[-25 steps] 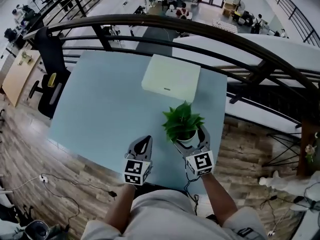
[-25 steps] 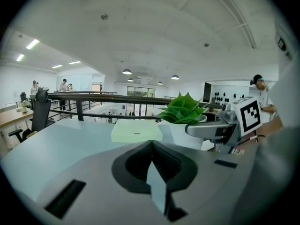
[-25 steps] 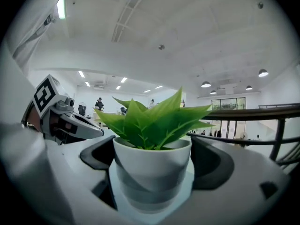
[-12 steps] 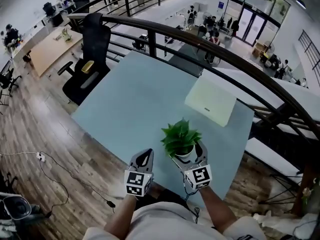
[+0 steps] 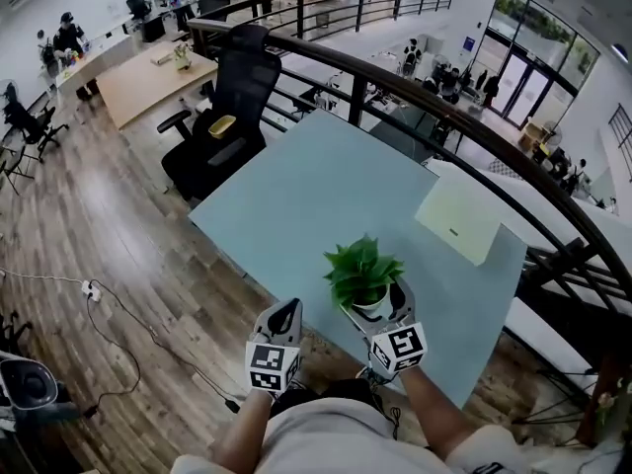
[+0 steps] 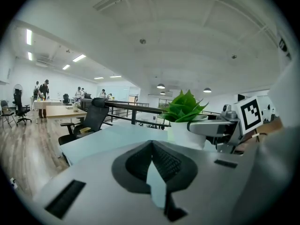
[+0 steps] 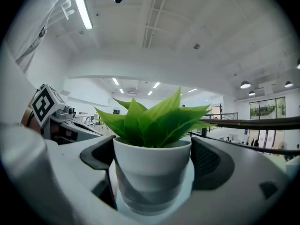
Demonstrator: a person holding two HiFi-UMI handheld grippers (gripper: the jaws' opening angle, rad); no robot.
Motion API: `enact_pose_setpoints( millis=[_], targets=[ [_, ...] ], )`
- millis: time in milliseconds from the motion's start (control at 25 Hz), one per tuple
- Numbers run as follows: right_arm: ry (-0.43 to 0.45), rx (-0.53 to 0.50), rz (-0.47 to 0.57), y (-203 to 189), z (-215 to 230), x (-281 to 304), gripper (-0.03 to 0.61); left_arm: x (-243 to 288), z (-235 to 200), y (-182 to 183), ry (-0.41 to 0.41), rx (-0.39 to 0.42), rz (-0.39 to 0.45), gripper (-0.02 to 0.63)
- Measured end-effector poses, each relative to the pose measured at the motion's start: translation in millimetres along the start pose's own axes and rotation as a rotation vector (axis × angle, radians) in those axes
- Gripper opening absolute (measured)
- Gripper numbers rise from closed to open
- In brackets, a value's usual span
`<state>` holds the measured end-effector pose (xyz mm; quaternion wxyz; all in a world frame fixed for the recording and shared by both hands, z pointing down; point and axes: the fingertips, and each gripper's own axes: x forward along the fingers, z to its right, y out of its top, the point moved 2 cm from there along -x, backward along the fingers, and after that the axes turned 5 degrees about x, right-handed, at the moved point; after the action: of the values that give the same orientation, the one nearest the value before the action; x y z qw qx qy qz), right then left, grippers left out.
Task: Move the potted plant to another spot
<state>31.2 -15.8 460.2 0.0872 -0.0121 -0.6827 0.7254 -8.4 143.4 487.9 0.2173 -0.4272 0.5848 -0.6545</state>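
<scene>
Potted plant point(image 5: 363, 282) is clamped in the right tool point(image 5: 374, 296), whose jaws press high on either side of the white pot point(image 7: 152, 165), over the near edge of the tabletop point(image 5: 316, 196). To carry it well, I would hold the pot upright, squeeze evenly and travel low toward bare surface ahead of the tool, well short of the pale flat box point(image 5: 459, 217) farther ahead to its right. Just left of it the left tool point(image 5: 284, 309) hangs with jaws together on nothing. Both tool bodies hide the pot's base, so whether it rests on the tabletop or is lifted cannot be told.
</scene>
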Motion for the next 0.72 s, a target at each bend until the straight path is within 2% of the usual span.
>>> enact_pose_setpoints(
  millis=[320,600,720],
  targets=[
    [0.033,-0.018,-0.031,2.8,-42.2,17.7,0.502,-33.6,-39.9,-10.3,0.042,-0.059,0.023,0.012],
    [0.042,-0.011,-0.068,-1.5,-40.8,32.0,0.502,-32.5,-50.2,-15.1,0.057,-0.094,0.015,0.012],
    [0.057,-0.001,-0.066,-5.9,-43.3,60.3,0.502,-25.7,-73.3,-15.4,0.069,-0.082,0.01,0.012]
  ],
)
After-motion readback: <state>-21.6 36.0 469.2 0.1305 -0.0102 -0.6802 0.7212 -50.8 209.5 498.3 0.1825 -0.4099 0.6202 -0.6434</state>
